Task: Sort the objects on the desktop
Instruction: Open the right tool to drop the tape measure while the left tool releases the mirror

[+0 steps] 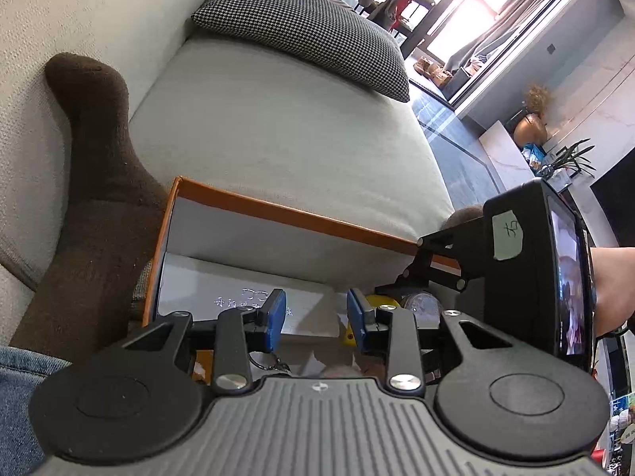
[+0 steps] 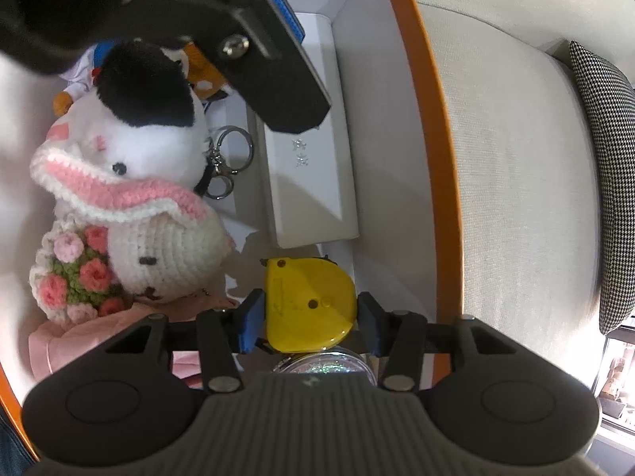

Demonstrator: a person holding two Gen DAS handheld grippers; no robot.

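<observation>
Between the right claw (image 2: 309, 323) pads: yellow tape measure (image 2: 307, 301).

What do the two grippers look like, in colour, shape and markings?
Both the left gripper and the right gripper have black linkage arms with silver rivets, blue pads, round black side discs and a ribbed grey base. The right one's body carries a screen and a pale handwritten label.

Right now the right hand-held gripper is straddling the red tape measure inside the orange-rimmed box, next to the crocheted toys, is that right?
Not quite: the tape measure is yellow, not red. The right wrist view shows it between the fingers of the right hand-held gripper, inside the orange-rimmed box, next to the crocheted toys.
</observation>
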